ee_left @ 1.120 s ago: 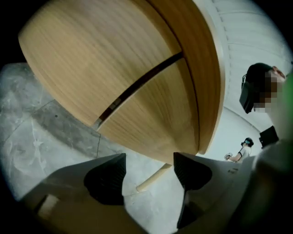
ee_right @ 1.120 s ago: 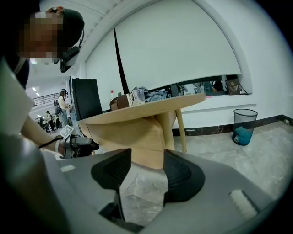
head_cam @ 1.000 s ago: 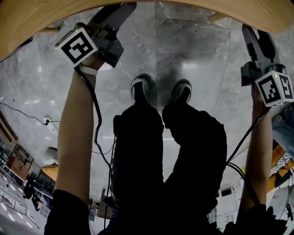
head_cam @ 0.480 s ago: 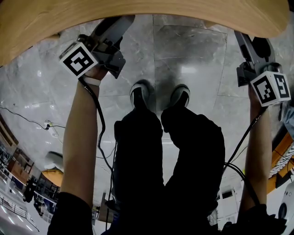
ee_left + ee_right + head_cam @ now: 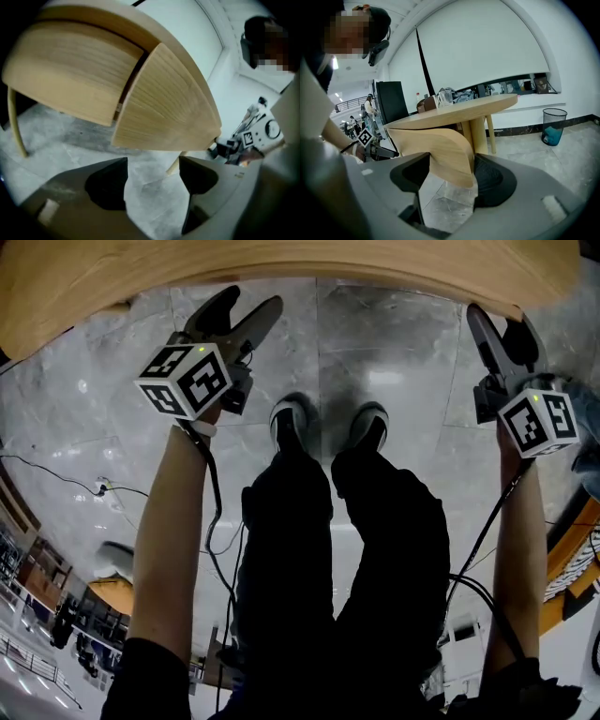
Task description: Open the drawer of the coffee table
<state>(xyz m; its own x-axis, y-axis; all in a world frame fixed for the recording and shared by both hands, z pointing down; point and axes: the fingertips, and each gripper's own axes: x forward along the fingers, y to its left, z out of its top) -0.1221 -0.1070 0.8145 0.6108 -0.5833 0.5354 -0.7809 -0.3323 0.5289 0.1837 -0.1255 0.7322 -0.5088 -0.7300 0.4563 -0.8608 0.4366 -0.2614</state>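
The light wood coffee table [image 5: 70,70] has a curved front, and its drawer [image 5: 164,103] stands swung out from the body. In the head view the table's top [image 5: 281,259] runs along the upper edge. My left gripper [image 5: 251,304] hangs a little short of that edge. It is open [image 5: 152,164], with only the grey floor between its fingers. My right gripper [image 5: 497,322] is at the table's right end. Its jaws have just been opening and stand wide [image 5: 451,161]. The end of the curved drawer front [image 5: 440,150] sits between them, close by the right pad and apart from the left.
My legs and shoes [image 5: 328,427] stand on the grey marble floor [image 5: 403,352] just before the table. Cables trail from both grippers. A thin table leg [image 5: 14,122] shows at the left. A waste bin [image 5: 555,124] stands by the far wall.
My left gripper has drawn back from under the table's edge, towards me, and rolled so its marker cube shows another face. The right gripper has barely shifted.
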